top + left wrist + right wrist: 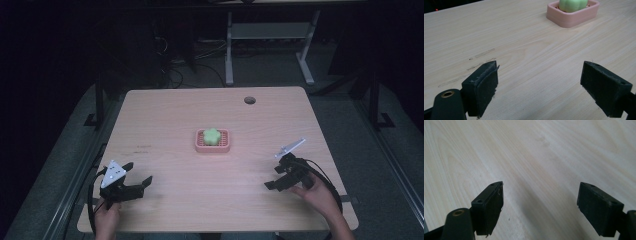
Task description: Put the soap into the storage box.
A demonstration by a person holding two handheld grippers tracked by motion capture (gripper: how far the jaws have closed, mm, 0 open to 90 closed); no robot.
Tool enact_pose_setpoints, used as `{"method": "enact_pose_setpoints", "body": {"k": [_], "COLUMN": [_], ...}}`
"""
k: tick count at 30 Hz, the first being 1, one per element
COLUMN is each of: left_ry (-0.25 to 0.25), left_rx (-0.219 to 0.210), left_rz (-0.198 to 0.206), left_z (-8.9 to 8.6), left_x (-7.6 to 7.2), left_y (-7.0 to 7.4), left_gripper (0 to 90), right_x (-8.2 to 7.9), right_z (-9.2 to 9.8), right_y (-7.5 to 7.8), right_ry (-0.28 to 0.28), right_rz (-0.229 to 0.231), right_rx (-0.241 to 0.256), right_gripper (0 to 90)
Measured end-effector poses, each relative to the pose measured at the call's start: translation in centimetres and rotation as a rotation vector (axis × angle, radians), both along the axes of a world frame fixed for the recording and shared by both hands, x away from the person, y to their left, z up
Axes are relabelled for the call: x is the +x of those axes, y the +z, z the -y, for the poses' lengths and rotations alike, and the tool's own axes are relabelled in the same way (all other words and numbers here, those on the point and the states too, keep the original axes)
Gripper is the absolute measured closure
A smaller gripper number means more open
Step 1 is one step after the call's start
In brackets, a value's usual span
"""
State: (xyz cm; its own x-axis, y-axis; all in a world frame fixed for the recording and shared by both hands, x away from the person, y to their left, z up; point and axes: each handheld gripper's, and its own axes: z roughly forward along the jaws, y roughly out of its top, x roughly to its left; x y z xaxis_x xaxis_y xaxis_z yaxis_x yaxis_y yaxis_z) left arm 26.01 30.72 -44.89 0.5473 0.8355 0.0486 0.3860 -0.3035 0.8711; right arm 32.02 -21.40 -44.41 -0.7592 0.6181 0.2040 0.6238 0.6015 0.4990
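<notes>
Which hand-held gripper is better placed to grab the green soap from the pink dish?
Left, marginally: the left hand-held gripper is open and faces the green soap; the right view shows bare table.

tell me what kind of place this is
Probably a lab or workshop set up for recording: a bare wooden table with a cable hole, another desk's white frame behind, and loose cables on a dark floor.

Green soap in its pink dish, middle of the frame.

From above I see a pale green, flower-shaped soap (pixel 211 136) lying in a pink rectangular dish (pixel 213 148) with rounded corners, flat at the centre of the frame. Along my left jaws it sits at the upper right, the dish (pixel 574 16) partly cut by the top edge.
</notes>
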Motion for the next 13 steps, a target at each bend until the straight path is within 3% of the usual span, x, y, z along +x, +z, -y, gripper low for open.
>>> {"method": "enact_pose_setpoints", "body": {"k": [6, 13], "left_ry": [-0.001, -0.007], "left_rx": [-0.001, 0.003], "left_rz": [-0.004, -0.001], "left_z": [0.1, 0.2], "left_x": [0.0, 0.1], "left_y": [-0.1, 0.0], "left_gripper": [14.2, 14.2], "right_x": [-1.7, -3.3], "right_z": [0.8, 1.3], "right_y": [-0.6, -1.1], "right_ry": [-0.026, -0.052], "right_rz": [0.04, 0.056], "right_rx": [0.027, 0.033], "right_gripper": [20.9, 20.8]}}
